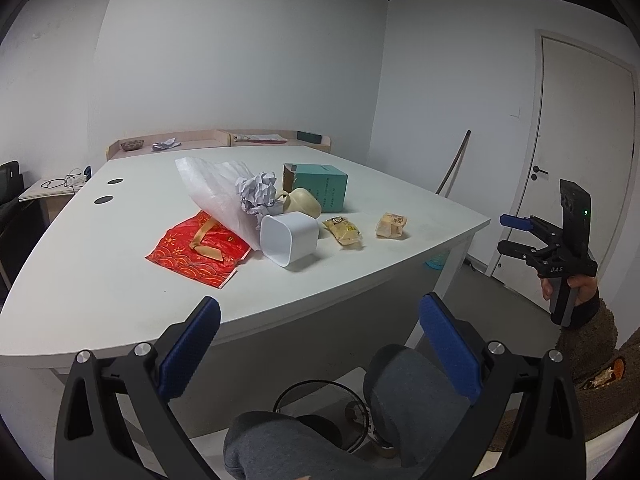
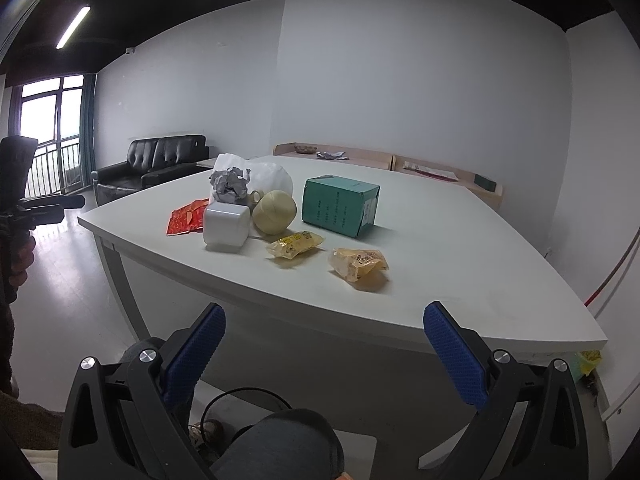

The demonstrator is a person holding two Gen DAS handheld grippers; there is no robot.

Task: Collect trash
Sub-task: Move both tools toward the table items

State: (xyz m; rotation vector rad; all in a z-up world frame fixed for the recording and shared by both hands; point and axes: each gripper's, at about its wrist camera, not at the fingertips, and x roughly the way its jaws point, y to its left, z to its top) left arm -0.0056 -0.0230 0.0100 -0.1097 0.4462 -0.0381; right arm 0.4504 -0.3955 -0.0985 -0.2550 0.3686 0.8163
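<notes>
crumpled paper point(image 1: 258, 192) atop white bag point(image 1: 216, 196) | two snack wrappers point(image 1: 343, 231) lying flat

Red bag point(image 1: 200, 246) partly hidden under white sack point(image 1: 218, 196); tape roll point(image 2: 256, 197) mostly behind cream jar point(image 2: 275, 212). Teal box point(image 2: 340, 206) print unreadable. My knees cut off at 6 o'clock.
</notes>
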